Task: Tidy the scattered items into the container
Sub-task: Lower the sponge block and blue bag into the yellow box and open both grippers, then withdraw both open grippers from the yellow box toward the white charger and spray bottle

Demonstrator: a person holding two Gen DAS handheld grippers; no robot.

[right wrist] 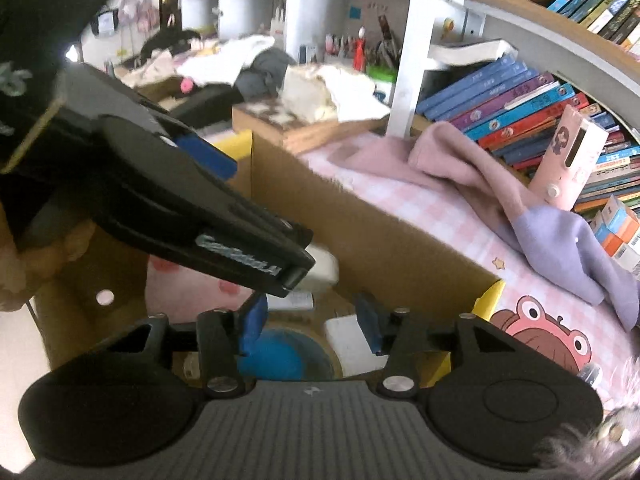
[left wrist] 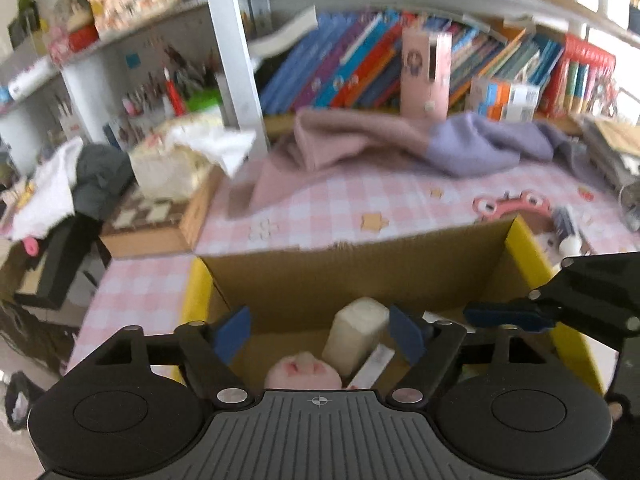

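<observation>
You're at the drop: both claws, left claw wide and right claw narrowly parted, hang empty over the cardboard box. Next, reach toward one o'clock for the pen on the desk.

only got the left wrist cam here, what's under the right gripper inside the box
Observer: The right gripper hangs over a round blue item on the floor of the cardboard box, which your view does not show.
Operator: anything between its fingers
Observer: No, its jaws stand apart and empty; a flat white piece lies just below its right-hand fingertip.
Operator: what's on the table right of the box
Observer: A pink cartoon frog print on the checked tablecloth, right beside the box's yellow corner.
</observation>
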